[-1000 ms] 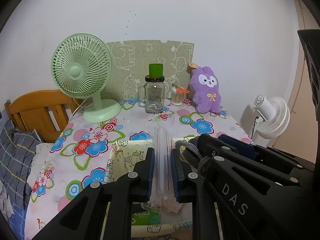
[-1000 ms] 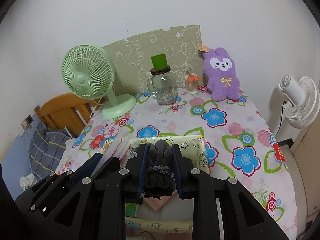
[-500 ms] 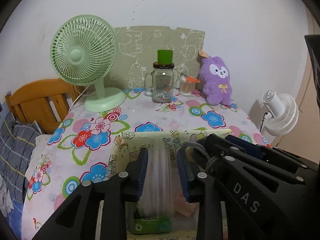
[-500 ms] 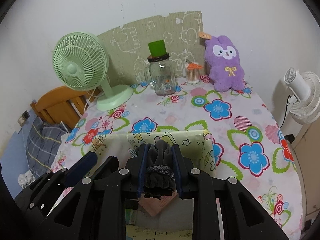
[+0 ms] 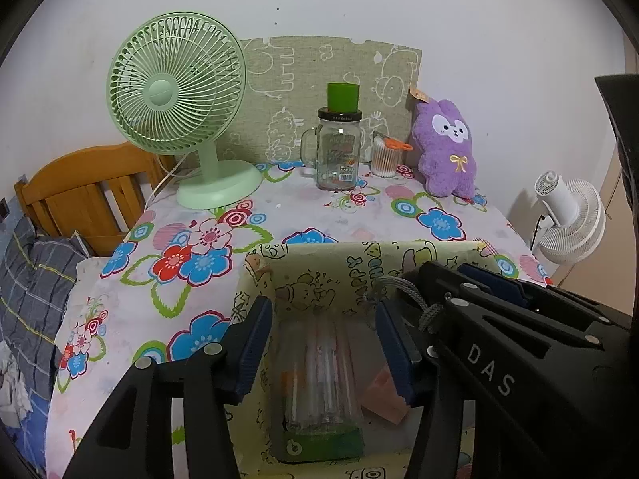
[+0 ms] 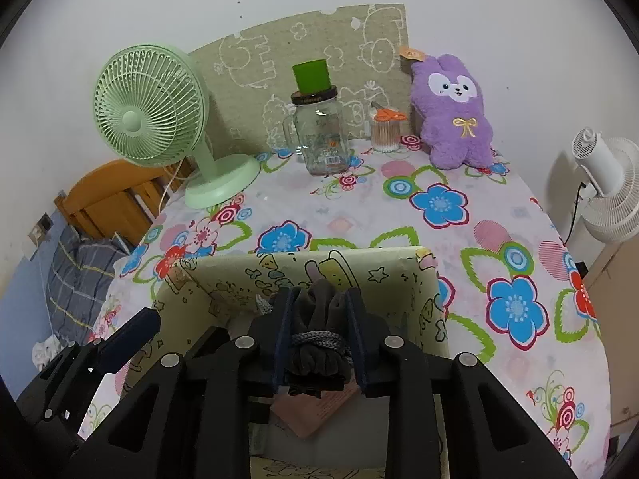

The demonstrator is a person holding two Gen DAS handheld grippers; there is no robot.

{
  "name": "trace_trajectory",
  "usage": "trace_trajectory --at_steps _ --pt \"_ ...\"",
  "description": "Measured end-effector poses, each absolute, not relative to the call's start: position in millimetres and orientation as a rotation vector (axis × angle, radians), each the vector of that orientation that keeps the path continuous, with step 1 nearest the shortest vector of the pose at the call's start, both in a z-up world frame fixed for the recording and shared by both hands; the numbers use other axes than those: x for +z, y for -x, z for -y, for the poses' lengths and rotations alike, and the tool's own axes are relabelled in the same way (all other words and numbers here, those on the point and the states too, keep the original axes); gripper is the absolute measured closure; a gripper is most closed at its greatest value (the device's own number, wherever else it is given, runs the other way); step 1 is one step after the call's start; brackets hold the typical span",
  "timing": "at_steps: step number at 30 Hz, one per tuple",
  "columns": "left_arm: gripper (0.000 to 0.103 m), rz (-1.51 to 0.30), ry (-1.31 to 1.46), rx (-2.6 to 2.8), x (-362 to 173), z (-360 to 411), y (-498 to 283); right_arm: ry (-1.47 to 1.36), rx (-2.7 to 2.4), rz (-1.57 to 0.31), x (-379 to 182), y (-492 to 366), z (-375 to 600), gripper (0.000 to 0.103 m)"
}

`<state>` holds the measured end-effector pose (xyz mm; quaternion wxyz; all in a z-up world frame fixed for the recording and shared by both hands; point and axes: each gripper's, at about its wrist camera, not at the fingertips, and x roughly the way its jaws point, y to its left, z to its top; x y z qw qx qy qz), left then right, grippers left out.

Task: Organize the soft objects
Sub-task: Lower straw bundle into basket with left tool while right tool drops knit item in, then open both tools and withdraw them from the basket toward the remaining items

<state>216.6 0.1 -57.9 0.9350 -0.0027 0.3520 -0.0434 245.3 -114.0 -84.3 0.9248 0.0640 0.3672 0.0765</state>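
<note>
Left wrist: our left claw [image 5: 325,355] has just been opening, jaws clear of the clear pack [image 5: 319,379] lying in the box [image 5: 319,267] at 6 o'clock. Right wrist: right claw [image 6: 319,335] clamps the grey pouch [image 6: 317,327] over the box; probably release next.

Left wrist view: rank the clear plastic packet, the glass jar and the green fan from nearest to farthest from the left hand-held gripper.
1. Clear plastic packet: in the box, between the open jaws of the left hand-held gripper.
2. Green fan: far left; base slightly nearer.
3. Glass jar: far centre, by the wall.
</note>
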Motion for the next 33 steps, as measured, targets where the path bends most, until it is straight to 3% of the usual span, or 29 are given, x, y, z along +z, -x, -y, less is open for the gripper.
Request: trace_trajectory --at_steps 3,6,14,33 --pt "0.039 -0.718 0.009 -0.084 -58 -1 -215 -0.123 0.156 -0.750 -84 -245 113 0.065" --pt "0.036 -0.715 0.012 -0.082 -57 -3 -214 -0.121 0.153 -0.731 -82 -242 113 0.030" --pt "0.031 -0.713 0.019 -0.082 -55 -3 -209 -0.094 0.143 -0.706 -76 -232 111 0.028" --pt "0.017 -0.657 0.004 -0.107 -33 11 -167 -0.058 0.106 -0.646 -54 -181 119 0.007"
